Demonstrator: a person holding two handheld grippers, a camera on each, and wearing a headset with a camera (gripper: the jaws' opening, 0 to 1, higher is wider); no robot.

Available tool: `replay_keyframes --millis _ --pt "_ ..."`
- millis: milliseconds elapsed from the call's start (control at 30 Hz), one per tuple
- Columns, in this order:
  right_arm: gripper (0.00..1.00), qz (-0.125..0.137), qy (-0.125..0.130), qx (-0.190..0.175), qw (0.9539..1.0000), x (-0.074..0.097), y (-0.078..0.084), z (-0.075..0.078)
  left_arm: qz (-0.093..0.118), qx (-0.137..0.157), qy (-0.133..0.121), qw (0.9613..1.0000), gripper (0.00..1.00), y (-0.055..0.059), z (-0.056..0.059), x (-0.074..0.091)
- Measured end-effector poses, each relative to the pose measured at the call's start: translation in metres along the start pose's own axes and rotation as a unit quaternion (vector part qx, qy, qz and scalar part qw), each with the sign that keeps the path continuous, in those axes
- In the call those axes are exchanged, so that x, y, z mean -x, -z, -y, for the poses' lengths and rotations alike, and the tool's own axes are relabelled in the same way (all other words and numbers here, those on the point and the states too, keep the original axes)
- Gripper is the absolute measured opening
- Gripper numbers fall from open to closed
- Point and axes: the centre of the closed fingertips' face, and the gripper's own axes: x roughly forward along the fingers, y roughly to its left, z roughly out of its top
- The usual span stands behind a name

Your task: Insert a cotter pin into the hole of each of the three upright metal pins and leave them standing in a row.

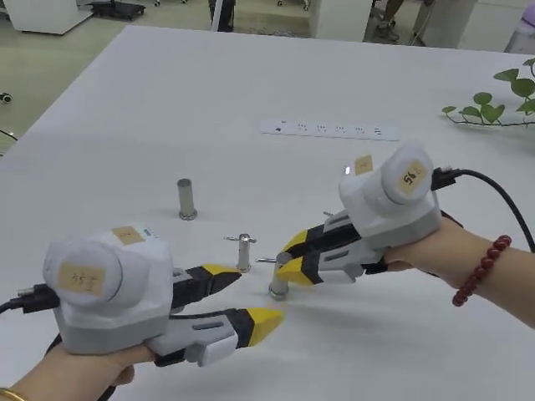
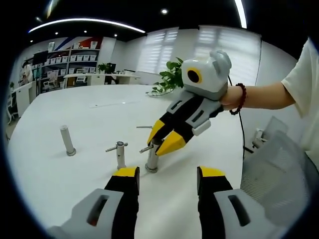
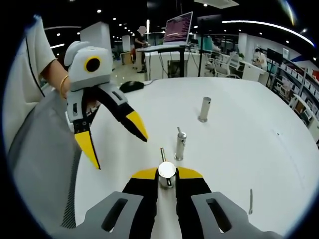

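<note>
A white table (image 1: pixel 167 100) in an open-plan office, backed by shelving, desks, slatted blinds and rows of ceiling lights, carries one power strip (image 1: pixel 330 129) and one leafy plant (image 1: pixel 501 104), both well beyond the right gripper (image 1: pixel 289 256).

Three upright metal pins stand on the surface, and three cotter pins can be counted. The right gripper's jaws are closed on the head of the near pin (image 1: pixel 278 286), which stands on the table squarely between them. The near cotter pin (image 1: pixel 266 261) pokes out sideways from its top, just past the jaw tips. Straight ahead of that gripper stands the middle pin (image 1: pixel 243 255), with the second cotter pin (image 1: pixel 231 239) lying crosswise through its upper end. Farther ahead again stands the far pin (image 1: pixel 185 199), well apart from both grippers.

The loose cotter pin (image 3: pixel 250 200) lies flat on the table off the right gripper's right side.

The left gripper (image 1: pixel 242 294) faces the near and middle pins with its jaws spread wide, gripping nothing and touching neither pin. A red bead bracelet (image 1: pixel 481 267) circles the wrist behind the right gripper.
</note>
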Motion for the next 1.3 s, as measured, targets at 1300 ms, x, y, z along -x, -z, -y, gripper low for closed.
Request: replay_keyframes --millis 1300 --pt "0.13 -0.014 -0.018 0.015 0.9996 -0.003 0.003 0.029 0.036 -0.001 -0.043 0.9984 0.66 -0.012 -0.010 0.025"
